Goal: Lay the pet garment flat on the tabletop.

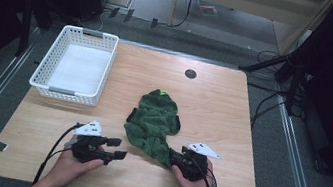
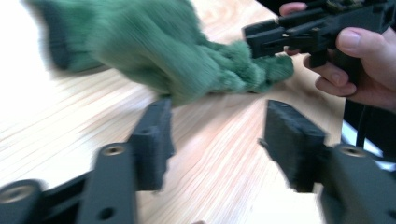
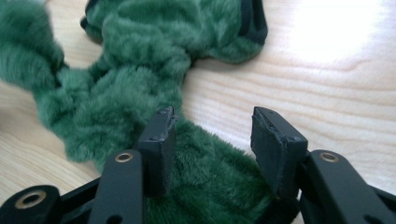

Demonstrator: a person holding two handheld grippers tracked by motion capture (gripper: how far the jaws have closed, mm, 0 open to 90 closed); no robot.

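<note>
A green fuzzy garment (image 1: 153, 119) lies crumpled in the middle of the wooden table (image 1: 217, 111), with a bright green tag at its far end. My right gripper (image 1: 173, 157) sits at the garment's near tail. In the right gripper view its jaws (image 3: 212, 123) stand apart, with the green fabric (image 3: 130, 70) lying between them low down and bare wood showing between the tips. My left gripper (image 1: 119, 148) is left of the garment, open, with nothing between its jaws (image 2: 217, 121). It points at the fabric (image 2: 177, 51) and at the right gripper (image 2: 252, 39).
A white slotted basket (image 1: 54, 88) stands at the table's far left with nothing in it. A round black cable hole (image 1: 190, 73) is at the far middle. Both hands rest near the table's front edge. Cables and dark stands lie on the floor beyond the right side.
</note>
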